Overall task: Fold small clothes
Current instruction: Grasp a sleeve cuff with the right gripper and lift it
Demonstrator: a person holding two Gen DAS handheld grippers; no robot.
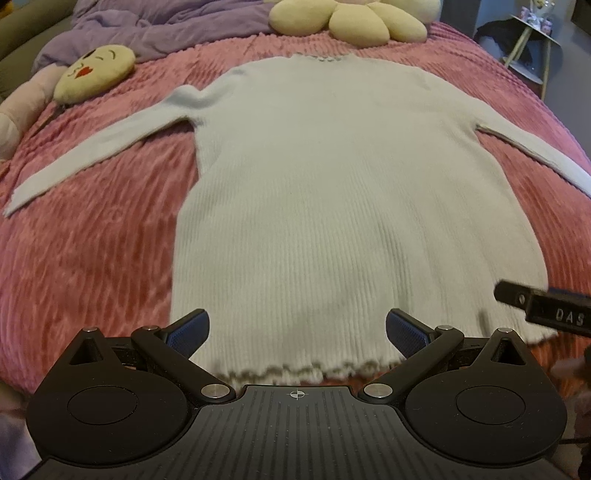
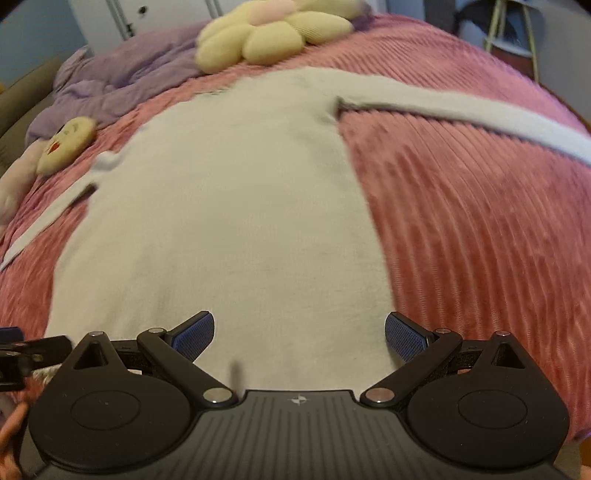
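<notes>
Pale sweater lying flat on a pink bedspread, both grippers hovering at its near hem.

The ribbed sweater point(image 1: 343, 206) is lying spread out on the pink bedspread point(image 1: 92, 236), sleeves reaching out left and right, collar at the far end. The left gripper point(image 1: 297, 334) is hanging over the scalloped hem with its fingers spread wide, gripping nothing. The right gripper point(image 2: 299, 336) is hovering just beside it, fingers likewise wide apart. A flower cushion point(image 1: 351, 18) and a face cushion point(image 1: 94, 70) are sitting farther back.

Both the left gripper point(image 1: 297, 334) and the right gripper point(image 2: 299, 336) look alike — matte black ribbed bodies, round black discs, silver pivot screws, blue textured finger pads point(image 1: 188, 332), a white crosshair mark.
</notes>
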